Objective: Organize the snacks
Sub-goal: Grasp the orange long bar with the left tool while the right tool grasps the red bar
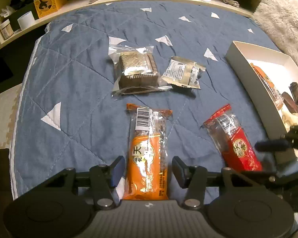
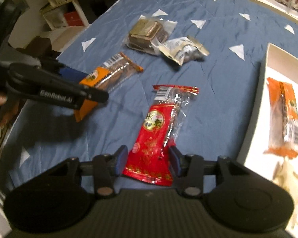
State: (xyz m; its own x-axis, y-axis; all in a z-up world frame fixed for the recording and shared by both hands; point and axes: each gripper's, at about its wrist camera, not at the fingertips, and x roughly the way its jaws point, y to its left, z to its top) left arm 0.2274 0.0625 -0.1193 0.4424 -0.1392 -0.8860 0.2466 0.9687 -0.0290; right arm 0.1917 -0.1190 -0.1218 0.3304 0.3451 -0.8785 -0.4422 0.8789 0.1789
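My left gripper (image 1: 147, 170) straddles the orange snack pack (image 1: 149, 154); pads look just clear of it, not pinching yet. My right gripper (image 2: 148, 159) brackets the red pack (image 2: 157, 136) likewise, though blur hides contact. Both lie lengthwise near the quilt's (image 1: 73, 91) front edge for grabbing, w/ the white box (image 1: 246, 73) at its right edge.

The left hand-held gripper (image 1: 147, 170) points steeply downward, its two blue-padded fingers (image 1: 117, 168) set on either side of an orange packet, close against its edges; whether they press it cannot be told. Seen from the right wrist, it reaches in from the left, dark and angled down. The right hand-held gripper (image 2: 148, 158) also tilts steeply down, its fingers (image 2: 121, 156) flanking the lower end of a red packet, right beside the wrapper.
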